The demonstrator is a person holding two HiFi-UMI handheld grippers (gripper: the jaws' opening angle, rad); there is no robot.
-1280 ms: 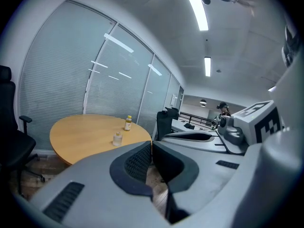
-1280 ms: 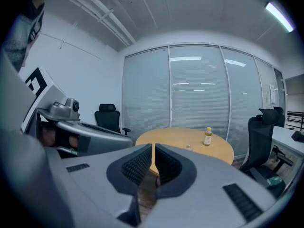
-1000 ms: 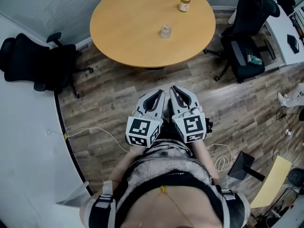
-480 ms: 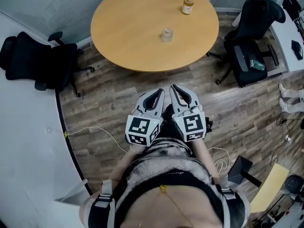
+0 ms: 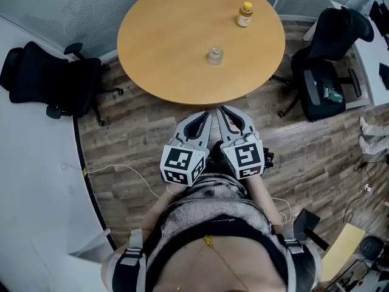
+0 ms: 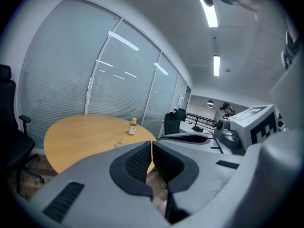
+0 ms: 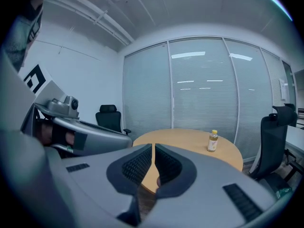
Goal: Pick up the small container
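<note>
A small clear container (image 5: 214, 55) stands near the middle of the round wooden table (image 5: 164, 35); it shows small in the left gripper view (image 6: 119, 143) too. My left gripper (image 5: 205, 115) and right gripper (image 5: 222, 113) are held side by side over the floor, just short of the table's near edge. Both are shut with nothing between the jaws. In the right gripper view the container is hidden behind the jaws.
A yellow-capped bottle (image 5: 245, 14) stands at the table's far right, seen too in the right gripper view (image 7: 213, 141). Black office chairs sit left (image 5: 45, 81) and right (image 5: 325, 78) of the table. A white cable (image 5: 121, 166) lies on the wood floor.
The view has shifted forward: the table, container and bottle sit slightly lower in the head view. Both grippers stay shut and side by side.
</note>
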